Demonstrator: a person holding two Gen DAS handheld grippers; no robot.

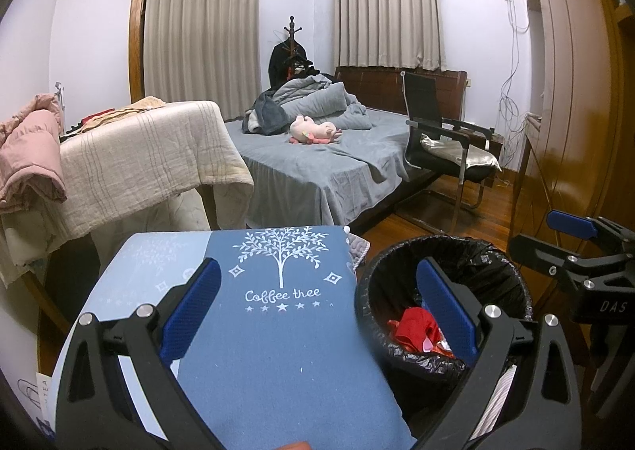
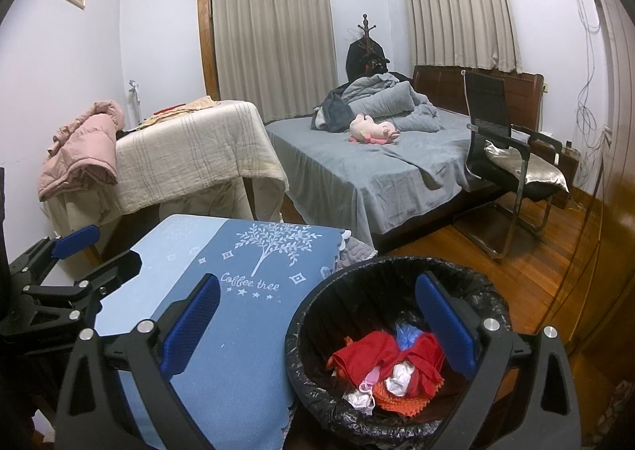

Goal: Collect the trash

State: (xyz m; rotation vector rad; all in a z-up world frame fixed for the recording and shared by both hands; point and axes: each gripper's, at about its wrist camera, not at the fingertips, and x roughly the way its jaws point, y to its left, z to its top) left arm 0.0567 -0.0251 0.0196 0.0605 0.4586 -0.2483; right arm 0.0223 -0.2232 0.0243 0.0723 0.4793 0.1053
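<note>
A black-lined trash bin [image 2: 317, 307] stands on the floor beside a table with a blue "Coffee tree" cloth [image 2: 238, 331]. Red, white and orange trash [image 2: 381, 366] lies in the bin. My right gripper [image 2: 317, 319] is open and empty, over the bin's near left rim. My left gripper [image 1: 317, 303] is open and empty above the blue cloth [image 1: 285, 331], with the bin [image 1: 492, 263] at its right finger. Red trash [image 1: 412, 325] shows inside. Each gripper shows in the other's view: the right one [image 1: 587, 247], the left one [image 2: 79, 255].
A cloth-draped table [image 2: 190, 156] with a pink jacket [image 2: 83, 152] stands at left. A grey bed [image 2: 377, 164] with a pink plush toy [image 2: 373, 130] is behind. A black chair [image 2: 512, 164] stands on the wooden floor [image 2: 535, 283] at right.
</note>
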